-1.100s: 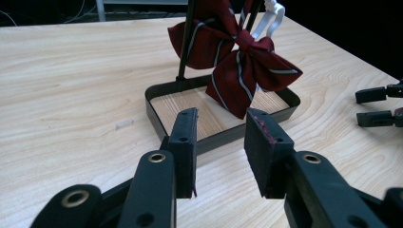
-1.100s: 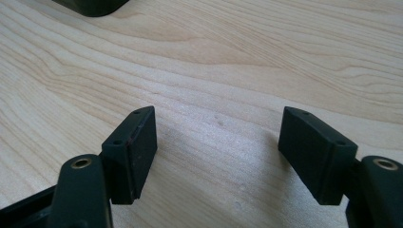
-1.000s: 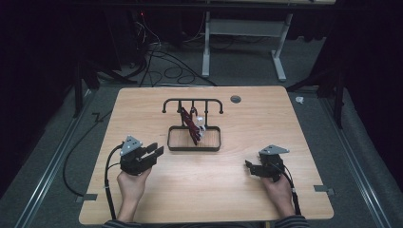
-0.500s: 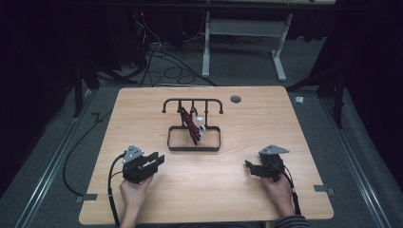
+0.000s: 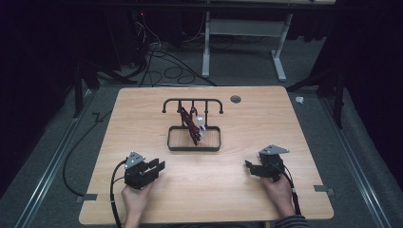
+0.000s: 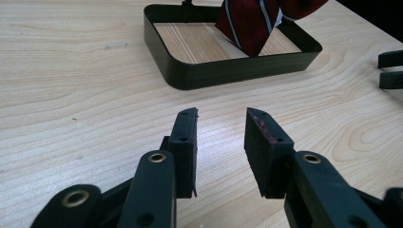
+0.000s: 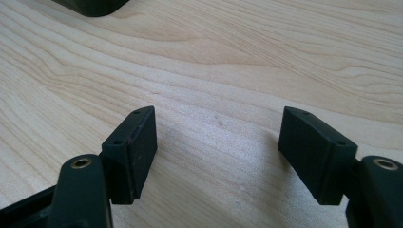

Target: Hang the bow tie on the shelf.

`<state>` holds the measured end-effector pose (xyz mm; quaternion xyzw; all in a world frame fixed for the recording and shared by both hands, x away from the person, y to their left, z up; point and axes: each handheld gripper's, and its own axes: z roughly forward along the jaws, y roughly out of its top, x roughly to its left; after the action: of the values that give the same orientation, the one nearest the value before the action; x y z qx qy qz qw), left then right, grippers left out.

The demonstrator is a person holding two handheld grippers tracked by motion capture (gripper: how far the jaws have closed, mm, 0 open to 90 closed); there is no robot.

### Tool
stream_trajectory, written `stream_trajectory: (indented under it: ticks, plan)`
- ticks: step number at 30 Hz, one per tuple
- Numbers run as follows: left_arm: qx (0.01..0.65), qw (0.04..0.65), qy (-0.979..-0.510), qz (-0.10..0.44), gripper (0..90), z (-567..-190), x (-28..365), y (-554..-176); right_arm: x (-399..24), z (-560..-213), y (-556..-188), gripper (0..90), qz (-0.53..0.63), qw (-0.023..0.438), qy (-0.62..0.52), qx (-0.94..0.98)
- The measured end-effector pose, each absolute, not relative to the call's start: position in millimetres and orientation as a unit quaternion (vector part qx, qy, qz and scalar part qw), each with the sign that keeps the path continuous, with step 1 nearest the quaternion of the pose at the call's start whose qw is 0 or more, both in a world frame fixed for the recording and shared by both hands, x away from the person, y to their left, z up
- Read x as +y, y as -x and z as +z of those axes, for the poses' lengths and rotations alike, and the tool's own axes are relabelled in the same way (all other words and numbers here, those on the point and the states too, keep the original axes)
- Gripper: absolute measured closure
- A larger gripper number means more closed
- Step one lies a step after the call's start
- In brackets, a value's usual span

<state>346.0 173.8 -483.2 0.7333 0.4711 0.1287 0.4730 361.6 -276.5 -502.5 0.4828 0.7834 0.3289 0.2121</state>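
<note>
A black wire rack with a tray base (image 5: 194, 148) stands at the middle of the wooden table (image 5: 142, 109). A dark red striped necktie (image 5: 191, 126) hangs from its top bar into the tray; in the left gripper view the tie (image 6: 249, 23) dips into the tray (image 6: 199, 73). My left gripper (image 5: 160, 166) rests low at the front left, open, with bare wood between its jaws (image 6: 221, 123). At the front right my right gripper (image 5: 248, 166) is open wide over bare table (image 7: 216, 123).
A small round grommet (image 5: 235, 99) is set into the table's far side. Cables trail from both grippers off the front edge. Beyond the table lie floor cables (image 5: 161, 61) and a white desk frame (image 5: 242, 42). The other gripper's jaw tips (image 6: 392, 69) show at the left gripper view's right edge.
My left gripper has sunk toward the table and drawn back to the front edge. The right gripper has stayed where it was.
</note>
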Motion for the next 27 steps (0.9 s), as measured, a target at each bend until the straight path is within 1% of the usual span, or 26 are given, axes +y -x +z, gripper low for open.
stream_trajectory:
  ticks: [16,19,27]
  plan:
    - [0.476,0.444,-0.745,0.148,65.2,-493.7,171.3,-342.7,-276.3,-502.4,-361.6,30.2,0.329,0.212,-0.483,0.783]
    - [0.475,0.43,-0.751,0.162,64.5,-494.8,168.9,-341.8,-276.3,-502.4,-361.7,30.2,0.329,0.212,-0.483,0.783]
    - [0.475,0.416,-0.756,0.173,63.0,-497.3,166.1,-343.1,-276.3,-502.5,-361.7,30.3,0.329,0.212,-0.483,0.783]
